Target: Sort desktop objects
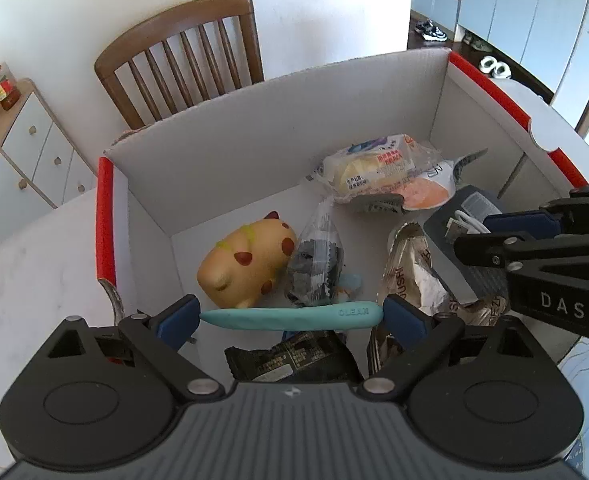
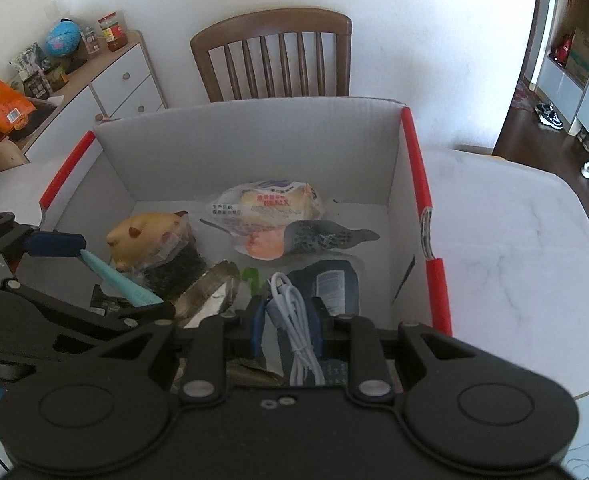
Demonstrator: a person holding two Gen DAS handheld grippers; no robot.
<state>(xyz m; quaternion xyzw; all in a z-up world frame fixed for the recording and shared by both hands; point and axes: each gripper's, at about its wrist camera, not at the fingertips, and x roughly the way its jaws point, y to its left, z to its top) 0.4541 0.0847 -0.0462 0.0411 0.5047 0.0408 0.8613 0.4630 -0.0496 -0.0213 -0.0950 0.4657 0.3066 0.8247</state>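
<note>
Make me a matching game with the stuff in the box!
Things:
1. Teal stick
2. White cable
3. Capybara toy
4. Bread pack

Places:
A. Lying near the box's far wall
B. Squeezed in the right tongs
C. Held end to end across the left tongs
D. Lying by the box's left wall, beside a clear bag

Pairs: 1-C, 2-B, 3-D, 4-A
</note>
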